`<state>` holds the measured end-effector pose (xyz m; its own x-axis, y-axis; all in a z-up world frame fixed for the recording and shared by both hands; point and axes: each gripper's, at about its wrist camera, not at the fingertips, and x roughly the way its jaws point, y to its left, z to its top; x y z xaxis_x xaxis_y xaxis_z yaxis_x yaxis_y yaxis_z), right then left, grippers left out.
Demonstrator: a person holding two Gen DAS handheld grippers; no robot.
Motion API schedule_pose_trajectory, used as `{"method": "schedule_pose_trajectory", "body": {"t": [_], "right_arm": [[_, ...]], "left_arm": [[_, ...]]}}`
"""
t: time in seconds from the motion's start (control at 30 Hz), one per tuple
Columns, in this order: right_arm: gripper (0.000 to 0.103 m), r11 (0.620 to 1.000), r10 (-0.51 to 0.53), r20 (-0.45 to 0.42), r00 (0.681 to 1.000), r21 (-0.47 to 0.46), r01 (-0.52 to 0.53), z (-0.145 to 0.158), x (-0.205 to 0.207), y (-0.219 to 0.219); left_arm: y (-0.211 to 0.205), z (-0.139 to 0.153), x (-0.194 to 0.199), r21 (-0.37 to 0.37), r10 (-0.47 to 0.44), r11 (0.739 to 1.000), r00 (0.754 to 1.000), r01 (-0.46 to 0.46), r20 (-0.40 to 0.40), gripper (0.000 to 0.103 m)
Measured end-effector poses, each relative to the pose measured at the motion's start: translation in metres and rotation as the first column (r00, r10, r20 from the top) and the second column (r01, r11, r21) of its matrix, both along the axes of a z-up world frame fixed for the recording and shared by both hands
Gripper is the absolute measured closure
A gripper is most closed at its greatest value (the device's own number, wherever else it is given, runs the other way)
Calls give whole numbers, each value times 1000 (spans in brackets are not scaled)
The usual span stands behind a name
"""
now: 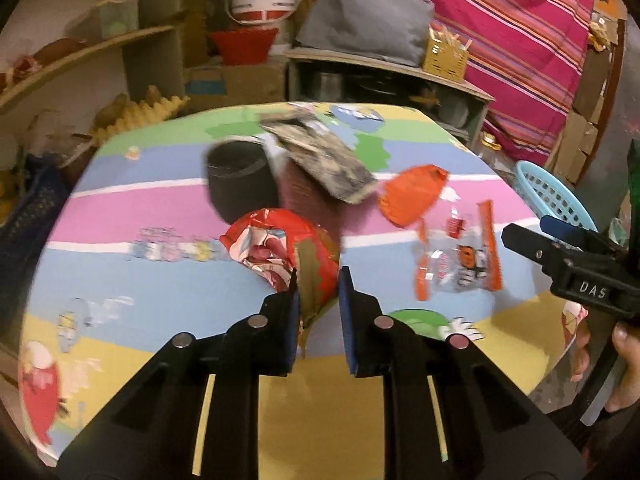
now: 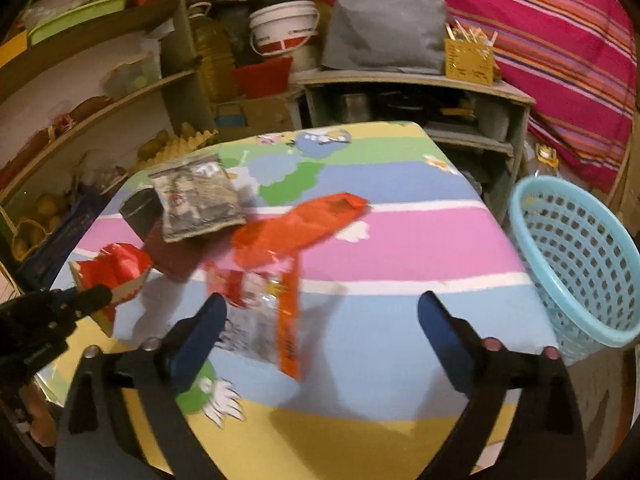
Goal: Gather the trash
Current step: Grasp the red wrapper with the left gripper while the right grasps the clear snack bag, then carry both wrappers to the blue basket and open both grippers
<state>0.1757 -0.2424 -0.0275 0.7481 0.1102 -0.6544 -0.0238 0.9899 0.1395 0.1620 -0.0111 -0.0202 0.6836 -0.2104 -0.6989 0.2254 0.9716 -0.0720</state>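
Angling down at the table (image 1: pixel 168 280): left gripper (image 1: pixel 318 280) on red wrapper (image 1: pixel 280 252); right gripper (image 2: pixel 320 308) agape.

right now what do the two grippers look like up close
Both are black plastic with two long fingers, blue pads on the inner faces and small round silver studs on the arms. The left gripper and right gripper match; white letters "DAS" are printed on the right one's side.

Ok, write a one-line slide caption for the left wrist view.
Left gripper closing on a crumpled red wrapper on the colourful table, more wrappers scattered beyond.
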Motion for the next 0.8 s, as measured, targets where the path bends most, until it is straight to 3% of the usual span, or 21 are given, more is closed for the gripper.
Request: {"method": "schedule_pose_trajectory", "body": {"t": [0.37,0.47,0.5,0.57,0.6,0.67,0.8], "right_arm": [[8,994,-28,-109,994,-111,16,-29,36,45],[10,991,-34,-90,995,-129,22,-33,35,48],[12,990,-30,-90,996,-140,18,-34,35,50],[39,990,7,-105,994,-139,-22,-36,36,52],[39,990,4,-104,995,-140,-19,-35,36,52],[52,987,2,-85,996,-158,-16,-29,33,51],[55,990,15,-65,998,-141,-24,-19,28,41]], "left_arm": [[55,12,4,-12,98,995,995,-97,26,86],[60,15,3,-17,113,994,993,-112,32,86],[60,15,3,-17,116,993,993,-115,36,86],[59,16,4,-12,121,993,992,-120,43,86],[60,16,5,-11,122,993,992,-122,43,86],[57,16,7,-16,124,992,991,-124,44,86],[49,18,7,-15,121,993,991,-121,57,86]]}}
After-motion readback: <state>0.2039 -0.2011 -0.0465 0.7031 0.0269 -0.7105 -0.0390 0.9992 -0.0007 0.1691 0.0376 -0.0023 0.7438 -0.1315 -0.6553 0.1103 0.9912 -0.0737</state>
